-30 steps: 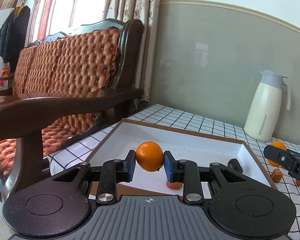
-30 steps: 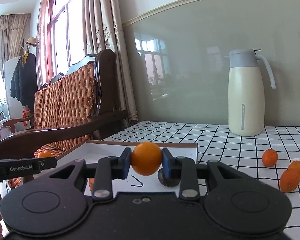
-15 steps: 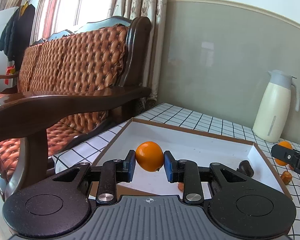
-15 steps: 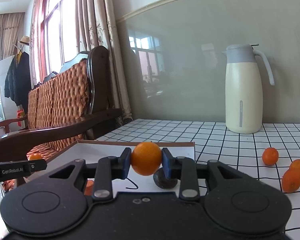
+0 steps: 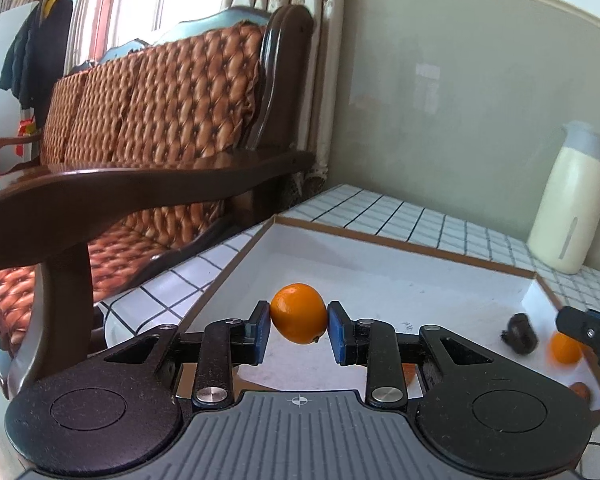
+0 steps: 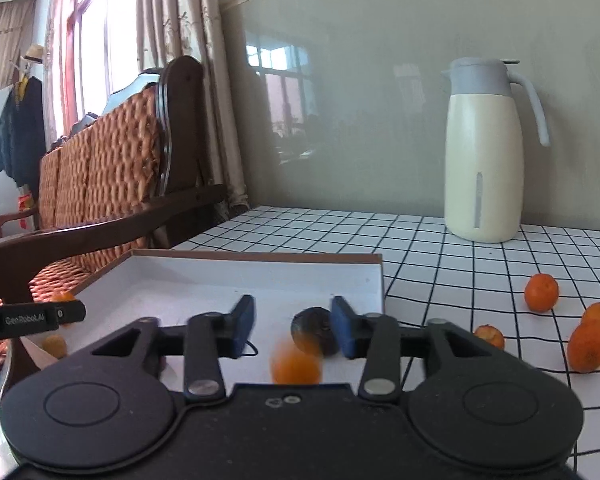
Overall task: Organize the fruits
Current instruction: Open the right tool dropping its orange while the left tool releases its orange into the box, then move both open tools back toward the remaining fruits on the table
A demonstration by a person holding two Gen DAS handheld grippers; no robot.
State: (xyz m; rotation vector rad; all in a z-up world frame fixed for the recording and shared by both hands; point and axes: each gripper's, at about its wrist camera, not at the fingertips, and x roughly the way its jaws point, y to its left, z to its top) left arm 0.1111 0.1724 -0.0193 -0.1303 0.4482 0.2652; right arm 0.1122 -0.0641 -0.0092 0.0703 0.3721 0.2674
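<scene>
My left gripper (image 5: 299,331) is shut on an orange (image 5: 299,313) and holds it above the near left part of a white shallow box (image 5: 380,276). My right gripper (image 6: 293,325) is open above the same box (image 6: 228,276). An orange (image 6: 296,365), blurred, is dropping below its fingers; it also shows blurred in the left wrist view (image 5: 565,347). A dark wrinkled fruit (image 6: 314,333) lies in the box by the right finger, and shows in the left wrist view (image 5: 520,333). The left gripper's tip (image 6: 32,318) shows at left.
Several loose oranges (image 6: 541,292) lie on the checked tablecloth (image 6: 440,248) right of the box. A cream thermos jug (image 6: 486,160) stands at the back by the wall. A wooden sofa (image 5: 140,152) runs along the table's left side.
My right gripper has opened and let go of its orange, which is falling into the box. My left gripper has kept its orange and moved in over the box.
</scene>
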